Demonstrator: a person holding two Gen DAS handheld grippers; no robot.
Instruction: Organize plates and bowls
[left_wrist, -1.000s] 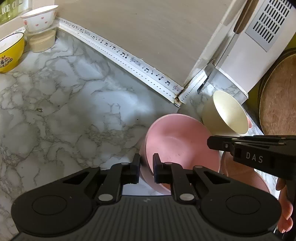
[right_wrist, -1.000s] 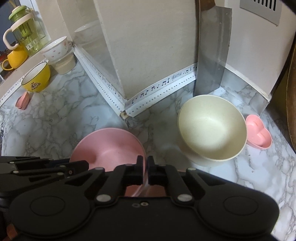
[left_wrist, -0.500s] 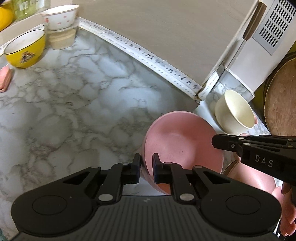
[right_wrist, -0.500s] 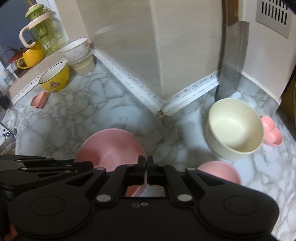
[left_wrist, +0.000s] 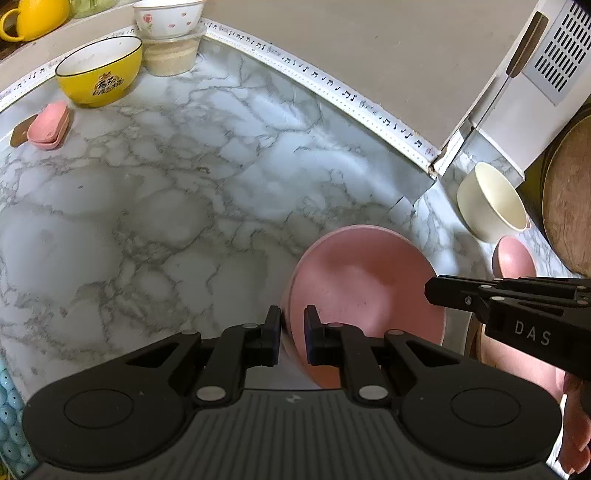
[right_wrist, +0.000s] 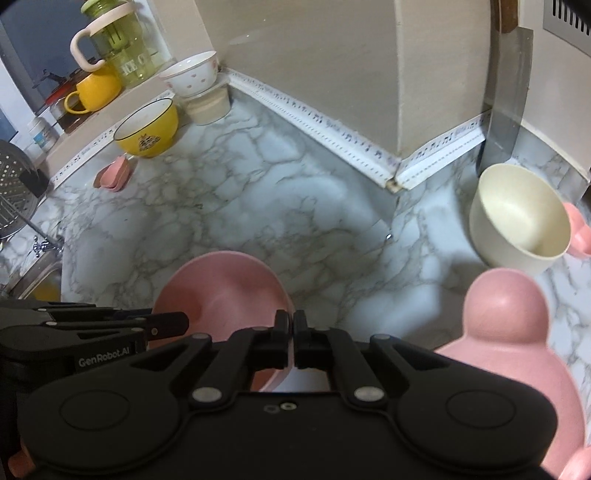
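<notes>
A pink bowl (left_wrist: 364, 284) hangs above the marble counter, held from both sides. My left gripper (left_wrist: 291, 334) is shut on its near rim. My right gripper (right_wrist: 291, 341) is shut on the opposite rim of the same pink bowl (right_wrist: 221, 284). A cream bowl (right_wrist: 521, 218) stands on the counter at the right, also in the left wrist view (left_wrist: 491, 203). A pink bear-shaped plate (right_wrist: 506, 332) lies below it. A yellow bowl (left_wrist: 99, 70) and a white heart-patterned bowl (left_wrist: 168, 16) on a beige container stand far left.
A small pink dish (left_wrist: 50, 123) lies by the yellow bowl. A cleaver (right_wrist: 506, 96) leans on the wall behind the cream bowl. A wooden board (left_wrist: 569, 192) stands at the right. A sink and colander (right_wrist: 14, 192) are at the left edge.
Both grippers have lifted the pink bowl up and back from the corner, toward the left. The cream bowl and bear-shaped plate now stand uncovered on the counter.
</notes>
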